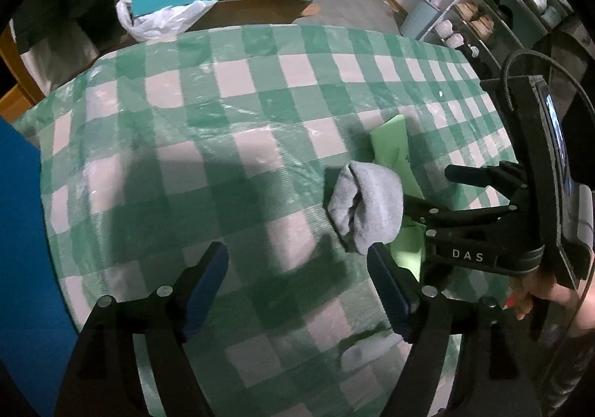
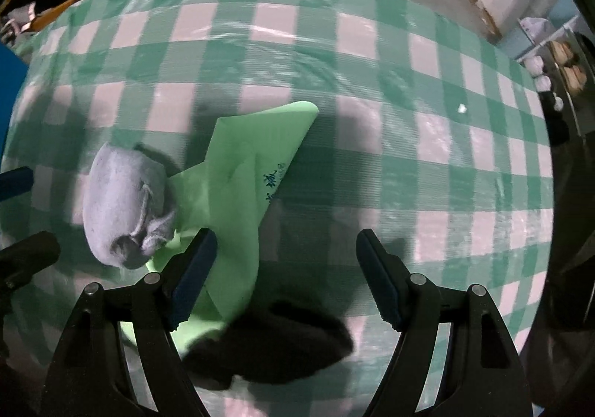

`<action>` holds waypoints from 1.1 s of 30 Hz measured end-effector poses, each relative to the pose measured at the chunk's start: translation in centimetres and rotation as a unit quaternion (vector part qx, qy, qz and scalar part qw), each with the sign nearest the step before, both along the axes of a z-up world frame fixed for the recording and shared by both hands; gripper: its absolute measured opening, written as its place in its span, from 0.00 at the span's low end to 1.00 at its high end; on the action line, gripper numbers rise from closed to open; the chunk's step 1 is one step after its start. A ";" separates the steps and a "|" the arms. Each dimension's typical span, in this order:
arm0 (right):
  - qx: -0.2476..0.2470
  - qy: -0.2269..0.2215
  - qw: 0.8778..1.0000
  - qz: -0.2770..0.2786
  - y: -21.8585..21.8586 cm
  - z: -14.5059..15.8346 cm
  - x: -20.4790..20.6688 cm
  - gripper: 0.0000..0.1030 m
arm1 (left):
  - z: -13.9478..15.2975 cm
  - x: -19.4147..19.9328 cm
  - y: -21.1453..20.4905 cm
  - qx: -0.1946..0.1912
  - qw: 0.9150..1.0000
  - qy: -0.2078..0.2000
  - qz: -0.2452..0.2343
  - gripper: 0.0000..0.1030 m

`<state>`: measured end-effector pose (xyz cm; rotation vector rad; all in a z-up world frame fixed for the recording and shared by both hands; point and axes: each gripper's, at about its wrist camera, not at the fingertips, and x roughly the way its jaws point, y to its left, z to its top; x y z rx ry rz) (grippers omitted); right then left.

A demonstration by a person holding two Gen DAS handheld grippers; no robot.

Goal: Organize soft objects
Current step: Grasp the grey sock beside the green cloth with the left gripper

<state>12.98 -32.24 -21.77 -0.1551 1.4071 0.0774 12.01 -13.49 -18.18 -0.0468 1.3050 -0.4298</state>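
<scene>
A rolled grey sock bundle (image 2: 128,205) lies on the green-and-white checked tablecloth (image 2: 372,56), overlapping a light green paper bag (image 2: 245,171). A dark soft item (image 2: 275,346) lies at the bag's near end. The left gripper (image 1: 297,283) and right gripper (image 2: 286,275) hover with jaws wide, holding nothing.

Dim, slightly blurred fisheye views with dark corners and soft shadows.
</scene>
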 end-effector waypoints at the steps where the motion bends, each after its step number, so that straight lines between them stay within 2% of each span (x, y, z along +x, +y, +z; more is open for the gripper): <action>1: 0.008 0.001 1.000 -0.005 -0.4 0.2 -0.1 0.73 | 0.0 0.1 -0.3 -0.002 1.000 0.002 -0.002 0.77; 8: 0.040 -0.002 0.999 -0.022 -2.4 1.9 -1.1 0.73 | 0.0 0.6 -2.3 -0.013 1.000 0.004 -0.002 0.79; 15: 0.038 0.014 0.999 -0.024 -4.0 1.0 -1.9 0.73 | -0.3 1.4 -4.4 -0.028 0.999 0.011 0.019 0.80; 17: 0.037 0.018 0.999 -0.028 -4.5 0.7 -2.2 0.73 | -0.5 1.6 -5.0 -0.022 0.999 0.008 0.021 0.80; 21: 0.030 0.026 0.999 -0.032 -5.5 0.3 -2.8 0.73 | -1.2 2.0 -6.3 0.013 1.000 0.001 0.017 0.80; 25: 0.042 0.026 0.998 -0.049 -6.3 0.2 -2.4 0.74 | -1.8 2.1 -6.3 0.020 1.000 0.004 0.017 0.78; 26: 0.043 0.025 0.997 -0.051 -6.6 0.2 -2.3 0.74 | -1.9 2.1 -6.2 0.017 1.000 0.003 0.019 0.76; 28: 0.045 0.026 0.997 -0.054 -6.9 0.2 -2.2 0.74 | -2.0 2.1 -6.0 0.010 1.000 0.005 0.020 0.63; 29: 0.046 0.025 0.997 -0.055 -6.9 0.3 -2.3 0.74 | -2.1 2.2 -6.0 0.009 1.000 0.008 0.018 0.53; 32: 0.051 0.022 0.997 -0.057 -9.0 0.6 -1.6 0.74 | -2.2 2.0 -5.8 0.004 1.000 0.008 0.016 0.43; 33: 0.052 0.021 0.997 -0.057 -9.2 1.0 -1.2 0.74 | -2.1 1.9 -5.7 0.003 1.000 0.004 0.016 0.36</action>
